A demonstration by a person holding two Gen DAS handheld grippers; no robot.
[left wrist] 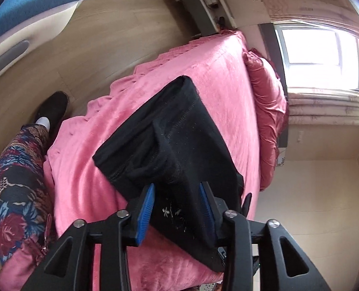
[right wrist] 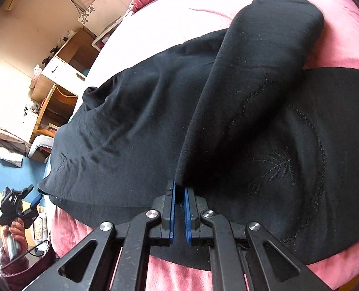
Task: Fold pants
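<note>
The black pants lie partly folded on the pink blanket. In the right wrist view the pants fill the middle, and one leg is lifted and folded over the rest. My right gripper is shut on the edge of that leg. My left gripper is open above the near end of the pants, and its blue pads stand well apart with nothing between them. It also shows small at the lower left of the right wrist view, held in a hand.
The bed has a red pillow at its far edge under a bright window. A wooden floor and the person's patterned leg are to the left. Shelves stand beyond the bed.
</note>
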